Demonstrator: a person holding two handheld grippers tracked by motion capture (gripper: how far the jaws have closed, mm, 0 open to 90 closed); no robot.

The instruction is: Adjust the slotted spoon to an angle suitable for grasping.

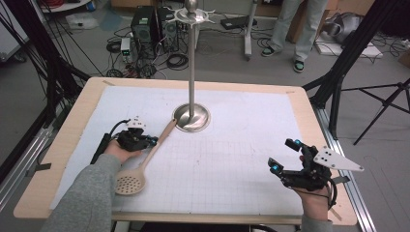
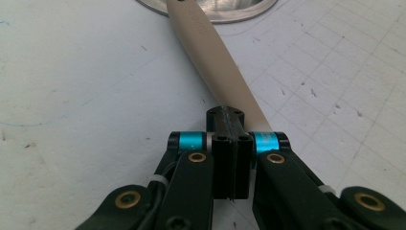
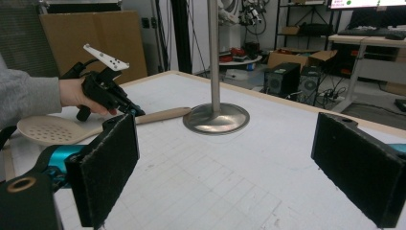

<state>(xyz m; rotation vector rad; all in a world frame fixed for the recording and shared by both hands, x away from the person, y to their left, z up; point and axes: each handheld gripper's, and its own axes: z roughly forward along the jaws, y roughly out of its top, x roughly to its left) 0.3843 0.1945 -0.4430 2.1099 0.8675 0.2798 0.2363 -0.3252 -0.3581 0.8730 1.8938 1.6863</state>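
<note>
Already the left claw is clamped on the slotted spoon's handle, flat on the table beside the stand, probably to hang it; the right claw waits wide, empty

Slotted spoon — matt beige plastic, smooth. Stand — polished metal, glossy base. Table — pale wood rim, matt white gridded paper scuffed. Right gripper pads rough black.

Left claw pinches the slotted spoon beside the stand
</note>
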